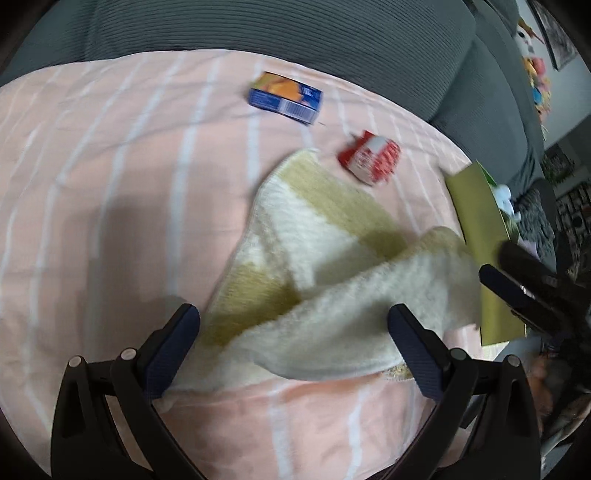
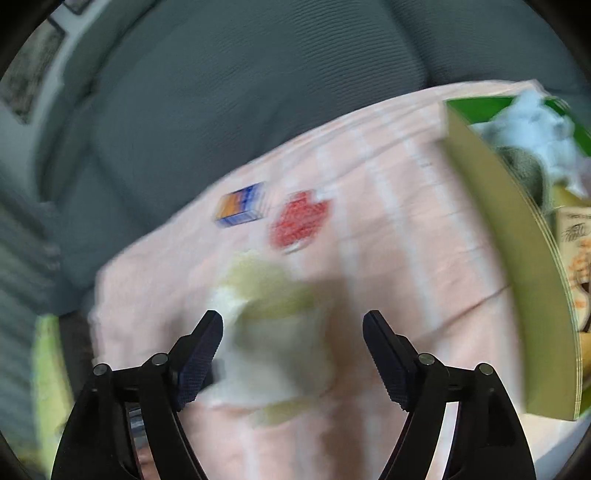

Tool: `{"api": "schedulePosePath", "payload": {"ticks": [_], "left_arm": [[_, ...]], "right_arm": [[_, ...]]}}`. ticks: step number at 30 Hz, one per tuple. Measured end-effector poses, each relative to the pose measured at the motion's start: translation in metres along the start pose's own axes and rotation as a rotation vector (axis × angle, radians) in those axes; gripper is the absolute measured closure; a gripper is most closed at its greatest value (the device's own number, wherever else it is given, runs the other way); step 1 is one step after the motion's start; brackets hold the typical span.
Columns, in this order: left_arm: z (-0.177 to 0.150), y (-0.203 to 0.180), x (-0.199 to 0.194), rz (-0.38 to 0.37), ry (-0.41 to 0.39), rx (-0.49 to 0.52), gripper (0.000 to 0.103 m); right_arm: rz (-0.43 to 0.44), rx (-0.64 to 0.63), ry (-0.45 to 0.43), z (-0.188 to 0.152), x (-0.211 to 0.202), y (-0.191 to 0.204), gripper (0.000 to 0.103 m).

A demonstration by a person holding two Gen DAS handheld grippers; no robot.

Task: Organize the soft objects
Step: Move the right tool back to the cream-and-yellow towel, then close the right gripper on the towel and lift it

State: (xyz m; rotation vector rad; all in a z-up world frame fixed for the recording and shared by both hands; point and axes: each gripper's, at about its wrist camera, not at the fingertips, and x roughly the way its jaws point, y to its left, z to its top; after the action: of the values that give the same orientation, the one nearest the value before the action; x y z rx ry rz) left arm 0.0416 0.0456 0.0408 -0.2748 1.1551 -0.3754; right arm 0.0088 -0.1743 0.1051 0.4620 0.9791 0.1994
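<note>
A cream and yellow-green checked towel [image 1: 332, 280] lies crumpled on the pink striped sheet [image 1: 129, 184]. My left gripper [image 1: 293, 321] is open just above it, with a folded-over part of the towel lying between its wide-apart fingers and neither pad pressing. My right gripper [image 1: 496, 262] shows at the right by the towel's far corner. In the right wrist view the right gripper [image 2: 292, 321] is open, and the blurred towel [image 2: 273, 332] lies below it, close to its left finger [image 2: 199, 354].
A blue and orange carton [image 1: 286, 98] and a red and white carton [image 1: 369, 157] lie on the sheet beyond the towel. A green box [image 2: 498, 258] at the right holds a white plush [image 2: 532, 125] and other items. Grey sofa cushions [image 1: 295, 33] rise behind.
</note>
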Motion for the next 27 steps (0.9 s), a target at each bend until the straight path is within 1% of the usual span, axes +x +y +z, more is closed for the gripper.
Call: {"api": "schedulePosePath", "payload": {"ticks": [2,3,5,7,9,10,11,13,14,15,16,17,18,19,20,21,22,23,25,27], "left_arm": [[-0.001,-0.007,0.005,-0.003,0.002,0.024,0.002],[-0.001,-0.010,0.007,0.002,-0.001,0.034,0.002],[0.000,-0.012,0.012,0.021,-0.005,0.045,0.001],[0.000,-0.014,0.016,0.039,-0.021,0.048,0.002],[0.001,-0.015,0.018,0.044,-0.031,0.051,0.002],[0.002,-0.015,0.019,0.044,-0.035,0.054,0.002],[0.002,-0.016,0.020,0.043,-0.038,0.060,0.002],[0.002,-0.017,0.019,0.027,-0.046,0.065,0.002],[0.002,-0.017,0.019,0.007,-0.050,0.066,0.003],[0.003,-0.018,0.019,-0.031,-0.048,0.064,0.003],[0.003,-0.019,0.022,-0.084,-0.033,0.058,0.007],[0.004,-0.021,0.023,-0.107,-0.033,0.059,0.012],[0.004,-0.024,0.024,-0.107,-0.038,0.069,0.015],[0.003,-0.028,0.026,-0.105,-0.042,0.085,0.022],[0.003,-0.032,0.026,-0.102,-0.051,0.098,0.028],[0.002,-0.035,0.027,-0.106,-0.059,0.105,0.029],[0.002,-0.038,0.027,-0.126,-0.062,0.105,0.034],[0.002,-0.039,0.026,-0.142,-0.062,0.098,0.045],[0.004,-0.045,0.024,-0.168,-0.063,0.099,0.053],[0.006,-0.056,0.019,-0.224,-0.069,0.118,0.053]], "right_arm": [[0.090,-0.017,-0.005,-0.002,-0.004,0.004,0.024],[0.102,-0.015,0.000,-0.002,-0.001,0.006,0.024],[0.074,-0.007,0.025,-0.003,0.008,0.005,0.024],[0.027,0.014,0.037,-0.002,0.021,0.001,0.024],[-0.016,0.040,0.056,-0.001,0.036,-0.004,0.024],[-0.022,0.060,0.072,0.001,0.044,-0.008,0.024],[-0.010,0.084,0.094,0.003,0.052,-0.011,0.024],[0.028,0.092,0.145,0.003,0.069,-0.012,0.024],[0.052,0.096,0.175,0.002,0.078,-0.012,0.026],[0.062,0.106,0.181,0.001,0.083,-0.012,0.026],[0.066,0.105,0.164,0.002,0.083,-0.010,0.026],[0.090,0.109,0.168,0.003,0.083,-0.009,0.029],[0.127,0.122,0.181,0.003,0.085,-0.010,0.033],[0.197,0.158,0.218,0.001,0.090,-0.013,0.033],[0.210,0.173,0.232,0.001,0.092,-0.015,0.033],[0.205,0.179,0.231,0.000,0.093,-0.017,0.037],[0.205,0.182,0.228,0.000,0.092,-0.018,0.038],[0.217,0.191,0.225,0.001,0.090,-0.019,0.038],[0.257,0.202,0.225,0.001,0.081,-0.021,0.038],[0.288,0.203,0.193,0.004,0.066,-0.022,0.038]]}}
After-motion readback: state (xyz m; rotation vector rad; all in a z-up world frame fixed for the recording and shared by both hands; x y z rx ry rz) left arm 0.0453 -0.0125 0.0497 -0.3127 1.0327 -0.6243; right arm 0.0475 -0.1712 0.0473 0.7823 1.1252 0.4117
